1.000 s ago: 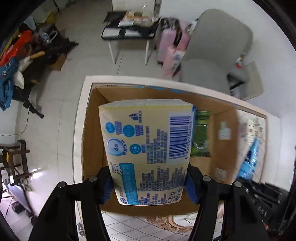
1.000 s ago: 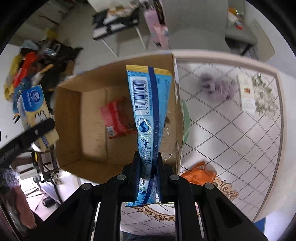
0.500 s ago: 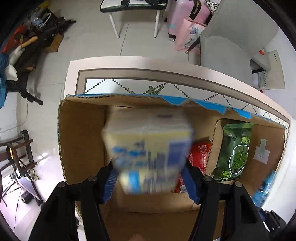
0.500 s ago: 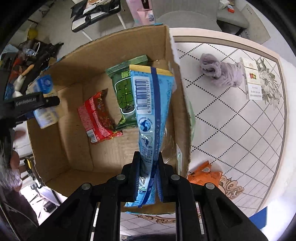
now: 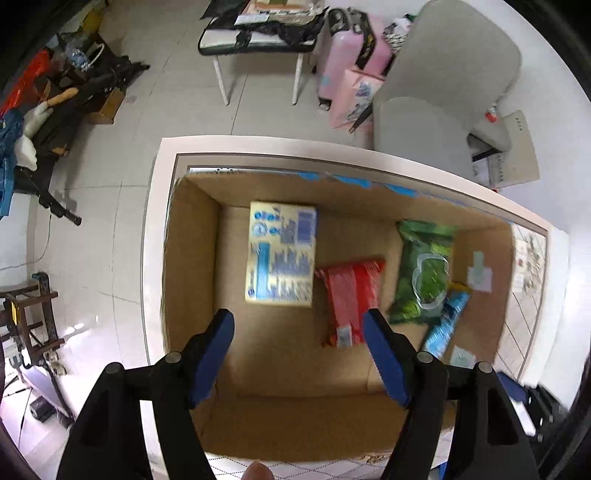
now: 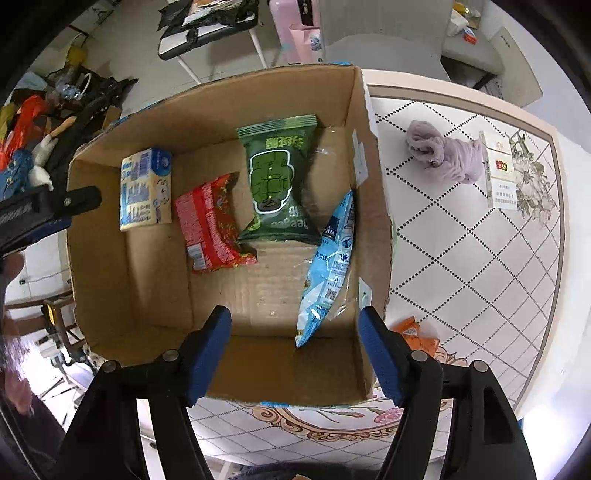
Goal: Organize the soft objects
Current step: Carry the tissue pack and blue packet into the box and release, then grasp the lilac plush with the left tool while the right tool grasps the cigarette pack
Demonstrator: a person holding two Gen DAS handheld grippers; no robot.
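Observation:
An open cardboard box point(image 6: 99, 258) point(image 5: 192, 280) stands on the table. Inside lie a yellow tissue pack point(image 5: 281, 254) point(image 6: 146, 189), a red snack bag point(image 5: 349, 295) point(image 6: 210, 225), a green snack bag point(image 5: 424, 273) point(image 6: 279, 181) and a light blue pack point(image 6: 330, 266) point(image 5: 445, 321) leaning on the right wall. My left gripper point(image 5: 298, 325) is open and empty above the box. My right gripper point(image 6: 294, 325) is open and empty above the box's near edge.
On the patterned table point(image 6: 480, 277) right of the box lie a lilac cloth point(image 6: 439, 151), a white card box point(image 6: 498, 170) and an orange packet point(image 6: 417, 334). A grey chair point(image 5: 443, 85), a pink suitcase point(image 5: 351, 55) and a bench point(image 5: 258, 33) stand beyond.
My left gripper opened and the yellow tissue pack dropped into the box. My right gripper opened and the light blue pack fell inside against the right wall.

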